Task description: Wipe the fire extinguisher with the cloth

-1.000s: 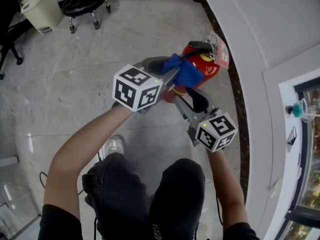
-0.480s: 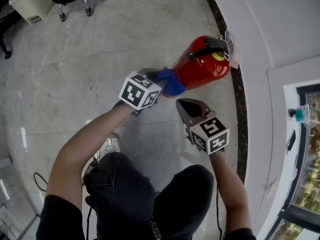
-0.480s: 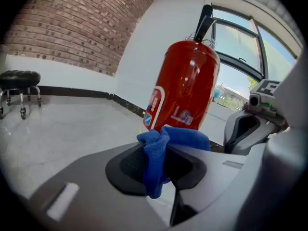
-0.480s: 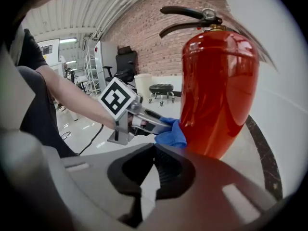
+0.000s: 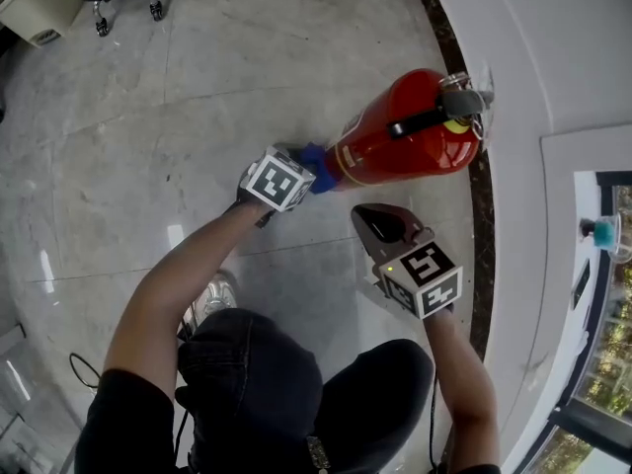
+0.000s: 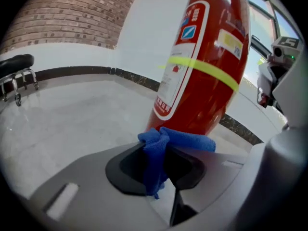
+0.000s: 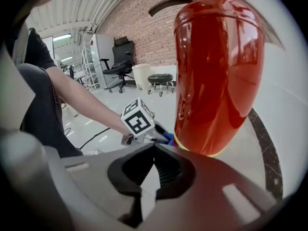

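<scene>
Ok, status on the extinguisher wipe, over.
Left gripper shut on blue cloth, low against fire extinguisher. Right gripper shut, empty, alongside. Nothing in the way.

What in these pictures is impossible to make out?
- Print on the label of the fire extinguisher: left gripper view, too small and blurred to read.
- Its base: left gripper view, hidden behind the blue cloth clamped in the left gripper.
- Its handle: left gripper view, cut off by the top edge.
- Its bottom: right gripper view, behind the shut, empty right gripper.

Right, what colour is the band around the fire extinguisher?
Yellow-green; the band on the fire extinguisher shows best in the left gripper view.
</scene>
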A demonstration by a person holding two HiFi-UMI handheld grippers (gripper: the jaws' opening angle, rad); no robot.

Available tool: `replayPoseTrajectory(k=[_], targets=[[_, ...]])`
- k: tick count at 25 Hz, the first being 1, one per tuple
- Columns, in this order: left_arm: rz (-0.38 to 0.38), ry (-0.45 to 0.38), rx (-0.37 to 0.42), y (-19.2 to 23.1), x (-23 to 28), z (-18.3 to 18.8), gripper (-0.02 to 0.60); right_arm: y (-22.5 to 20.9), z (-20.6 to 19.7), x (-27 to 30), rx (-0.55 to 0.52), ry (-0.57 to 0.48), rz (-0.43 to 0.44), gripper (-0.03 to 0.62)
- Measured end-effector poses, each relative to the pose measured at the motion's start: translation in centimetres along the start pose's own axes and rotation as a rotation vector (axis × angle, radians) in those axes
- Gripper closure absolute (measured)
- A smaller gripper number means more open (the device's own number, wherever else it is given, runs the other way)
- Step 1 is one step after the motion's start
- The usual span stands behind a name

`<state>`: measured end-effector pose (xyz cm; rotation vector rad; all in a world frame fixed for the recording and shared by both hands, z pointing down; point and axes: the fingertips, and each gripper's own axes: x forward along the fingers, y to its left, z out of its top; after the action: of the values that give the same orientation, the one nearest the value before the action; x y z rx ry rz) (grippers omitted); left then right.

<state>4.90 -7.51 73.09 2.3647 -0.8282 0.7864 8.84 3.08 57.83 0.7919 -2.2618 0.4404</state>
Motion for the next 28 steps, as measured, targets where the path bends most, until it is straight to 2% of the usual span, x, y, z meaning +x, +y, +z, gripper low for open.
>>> replayPoseTrajectory(k=[4, 6, 8, 10, 12, 17, 20, 25, 28], targets=[[0.047, 0.068, 0.025, 1.6, 1.2, -0.9, 0.499, 0.8, -0.6, 0.3, 0.001, 0.028, 0.032, 0.591], [0.032, 0.089, 0.04, 1.9, 1.3, -1.2, 0.499, 0.7, -0.9, 0.0, 0.014, 0.036, 0.033, 0.591], [-0.013, 0.073, 0.045, 1.6, 0.8, -0.4, 0.499, 0.2, -0.6, -0.7, 0.033, 0.037, 0.016, 0.591], [-0.068, 0.023, 0.048, 0.8, -0.5, 1.9, 0.499, -0.6, 0.2, -1.8, 0.048, 0.027, -0.01, 0.591], [-0.094, -0.033, 0.09, 0.2, -2.6, 5.5, 0.499, -1.0, 1.6, -3.1, 0.059, 0.008, -0.032, 0.591], [-0.129, -0.111, 0.305, -2.1, -8.0, 15.0, 0.499, -0.5, 5.9, -5.9, 0.06, -0.034, -0.063, 0.591], [-0.158, -0.157, 0.369, -3.5, -11.0, 19.5, 0.499, 0.5, 8.6, -7.0, 0.037, -0.062, -0.061, 0.591], [-0.218, -0.226, 0.436, -5.8, -16.3, 24.5, 0.499, 1.6, 11.1, -7.8, 0.042, -0.082, -0.05, 0.591], [-0.276, -0.248, 0.516, -7.8, -19.2, 26.4, 0.499, 2.4, 11.9, -8.4, 0.04, -0.079, -0.039, 0.591]])
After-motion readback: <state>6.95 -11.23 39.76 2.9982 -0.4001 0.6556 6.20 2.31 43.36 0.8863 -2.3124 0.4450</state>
